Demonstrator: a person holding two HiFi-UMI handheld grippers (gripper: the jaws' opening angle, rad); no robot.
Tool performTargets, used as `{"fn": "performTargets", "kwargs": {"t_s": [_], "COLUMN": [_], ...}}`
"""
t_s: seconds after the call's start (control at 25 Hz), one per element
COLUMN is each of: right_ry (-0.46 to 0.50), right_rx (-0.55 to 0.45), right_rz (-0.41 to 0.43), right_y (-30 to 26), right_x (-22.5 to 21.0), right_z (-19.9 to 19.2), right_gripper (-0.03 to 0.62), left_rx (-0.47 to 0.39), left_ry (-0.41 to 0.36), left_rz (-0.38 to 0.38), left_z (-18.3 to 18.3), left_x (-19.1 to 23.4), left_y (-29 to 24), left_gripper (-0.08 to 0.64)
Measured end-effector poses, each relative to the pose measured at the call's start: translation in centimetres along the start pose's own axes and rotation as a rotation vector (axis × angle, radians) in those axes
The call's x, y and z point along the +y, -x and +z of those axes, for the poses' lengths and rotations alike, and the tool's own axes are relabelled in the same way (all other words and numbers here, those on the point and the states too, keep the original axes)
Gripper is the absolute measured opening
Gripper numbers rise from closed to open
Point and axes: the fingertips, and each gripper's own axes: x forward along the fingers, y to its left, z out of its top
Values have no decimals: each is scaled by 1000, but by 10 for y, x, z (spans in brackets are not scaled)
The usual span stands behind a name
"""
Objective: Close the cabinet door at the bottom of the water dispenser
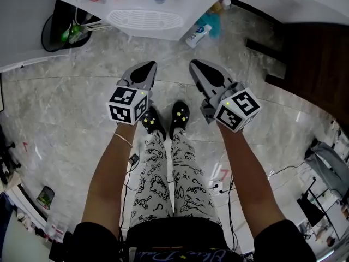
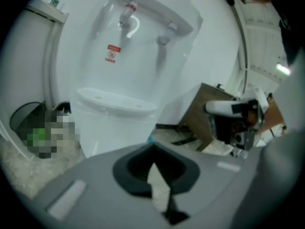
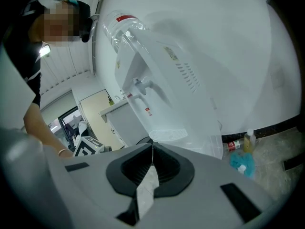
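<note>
A person stands on a glossy grey marble floor (image 1: 71, 119), facing a white plastic water dispenser (image 2: 143, 56) that stands against a white wall. A clear water bottle (image 3: 116, 30) sits upside down in its top, and an oval slotted drip tray (image 1: 144, 19) juts out below the two taps. The cabinet door is in the plain white lower front (image 2: 112, 132) under that tray; its edges cannot be made out. Left of the dispenser is a round black bin (image 1: 54, 37) with something green inside. To its right, on the floor, lie a white bottle with a blue label (image 1: 197, 35), a teal cloth (image 1: 211, 23) and a small yellow bottle (image 3: 248, 141). Further right is a dark wooden panel (image 1: 316, 59). The left gripper (image 1: 144, 70) and the right gripper (image 1: 202, 70), both grey with black ribbed pads, are held out side by side, well short of the dispenser. Each has its jaws pressed together at the tips, holding nothing.
</note>
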Motion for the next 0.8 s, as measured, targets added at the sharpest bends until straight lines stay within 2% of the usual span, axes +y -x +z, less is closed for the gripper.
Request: {"fn": "performTargets", "kwargs": {"t_s": [0.16, 0.36, 0.56, 0.8], "right_ry": [-3, -5, 4, 7], "right_rx": [8, 7, 14, 86], "right_rz": [7, 1, -5, 9], "right_y": [7, 12, 22, 51], "right_x": [10, 22, 39, 71], "right_z": [-4, -4, 0, 4], "right_gripper": [17, 17, 17, 17], "left_rx": [-13, -26, -36, -44], "left_ry": [17, -13, -7, 66], "left_rz": [24, 35, 36, 38], "left_z": [1, 12, 21, 34], "left_x": [1, -6, -23, -61], "left_y": [19, 35, 57, 103], "left_gripper": [-2, -2, -2, -2]}}
